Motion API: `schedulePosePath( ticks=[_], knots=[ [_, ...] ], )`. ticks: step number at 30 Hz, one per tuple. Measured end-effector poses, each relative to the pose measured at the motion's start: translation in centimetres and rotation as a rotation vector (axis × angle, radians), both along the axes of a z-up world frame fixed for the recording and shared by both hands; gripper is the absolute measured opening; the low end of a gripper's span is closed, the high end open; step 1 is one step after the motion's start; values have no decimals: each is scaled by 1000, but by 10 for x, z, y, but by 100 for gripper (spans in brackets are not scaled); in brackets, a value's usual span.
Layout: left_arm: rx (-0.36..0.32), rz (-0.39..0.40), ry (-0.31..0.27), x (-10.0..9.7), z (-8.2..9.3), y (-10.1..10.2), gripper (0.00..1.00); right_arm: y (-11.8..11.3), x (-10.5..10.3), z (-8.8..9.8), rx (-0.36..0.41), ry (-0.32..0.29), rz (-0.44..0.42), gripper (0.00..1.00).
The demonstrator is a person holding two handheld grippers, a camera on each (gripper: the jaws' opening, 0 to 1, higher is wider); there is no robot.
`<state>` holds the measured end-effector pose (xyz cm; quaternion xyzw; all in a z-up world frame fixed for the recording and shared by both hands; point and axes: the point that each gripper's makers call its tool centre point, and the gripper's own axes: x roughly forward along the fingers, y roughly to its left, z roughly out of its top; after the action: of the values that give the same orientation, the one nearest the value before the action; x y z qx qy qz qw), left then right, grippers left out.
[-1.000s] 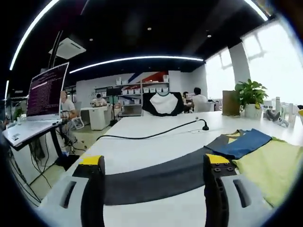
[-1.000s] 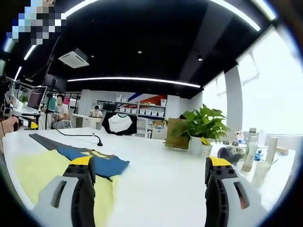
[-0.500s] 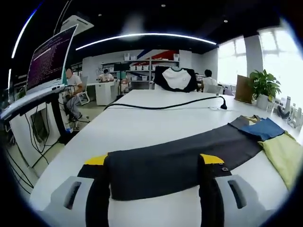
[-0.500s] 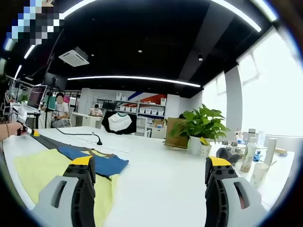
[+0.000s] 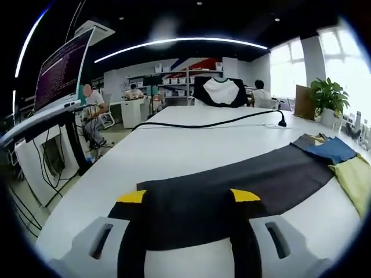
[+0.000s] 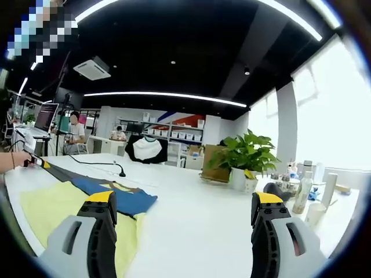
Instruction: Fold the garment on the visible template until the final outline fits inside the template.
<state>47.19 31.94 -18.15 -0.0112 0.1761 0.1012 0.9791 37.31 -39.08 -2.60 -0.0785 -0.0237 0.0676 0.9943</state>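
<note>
Garment (image 5: 243, 185) lies spread on the white table (image 5: 174, 150), lower centre of the left gripper view; folding not begun. Left gripper (image 5: 188, 200) straddles its dark sleeve, jaws wide; right gripper (image 6: 181, 211) hovers wide, empty.

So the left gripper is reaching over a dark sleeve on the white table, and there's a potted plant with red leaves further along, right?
Nearly. The left gripper does reach over the dark sleeve on the white table, but the potted plant has green leaves, not red. The right gripper view shows it clearly, further along the table.
</note>
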Motion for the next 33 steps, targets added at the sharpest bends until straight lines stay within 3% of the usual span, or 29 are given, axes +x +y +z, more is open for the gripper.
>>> schedulePosePath(
  ticks=[3, 10, 14, 17, 21, 26, 33],
  knots=[
    [2, -10, -4, 2, 0, -3, 44, -2, -1, -4, 13, 10, -1, 99],
    [44, -57, -2, 6, 0, -16, 12, -5, -5, -9, 18, 27, -8, 99],
    [87, -88, 1, 7, 0, -21, 4, -8, -7, -7, 16, 20, -14, 99],
    [117, -108, 14, 7, 0, -21, 3, -10, -8, -5, 7, 10, -20, 99],
    [107, -103, 11, 7, 0, -20, 3, -11, -8, -7, 8, 14, -22, 99],
    [54, -50, 4, 4, 3, -17, 3, -11, -9, -8, 12, 12, -19, 99],
    [33, -39, -73, 0, 33, -23, 3, -14, -5, -7, 24, 9, -19, 99]
  ],
)
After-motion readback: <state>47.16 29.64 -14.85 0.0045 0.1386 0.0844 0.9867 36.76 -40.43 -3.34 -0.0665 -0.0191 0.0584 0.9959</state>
